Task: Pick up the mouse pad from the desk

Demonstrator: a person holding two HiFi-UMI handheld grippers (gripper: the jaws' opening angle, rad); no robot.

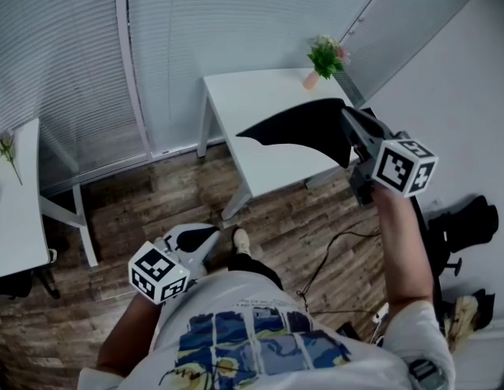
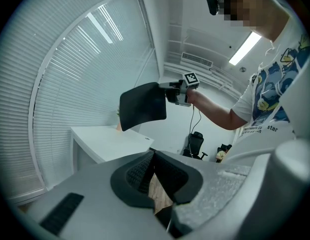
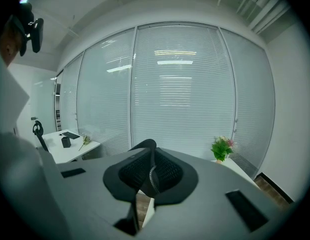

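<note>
One thin black flexible mouse pad (image 1: 305,128) is held in the air above one white rectangular bench (image 1: 252,96), clamped by its edge in the right hand-held gripper (image 1: 349,119). The left hand-held gripper (image 1: 210,238) is kept low, clenched on nothing. One small green potted plant (image 1: 325,55) is seen on the bench

Left tool (image 2: 154,155) fills the bottom of the shot, jaws pinched together at the tips with nothing in them, just a sliver of wood floor (image 2: 158,191) showing through the gap. Further off, the right tool (image 2: 165,93) has the black pad (image 2: 142,105) clamped by one edge, hanging in the air well clear of the white bench (image 2: 107,143). Blinds (image 2: 70,84) on the left, chair (image 2: 196,141) way back.
</note>
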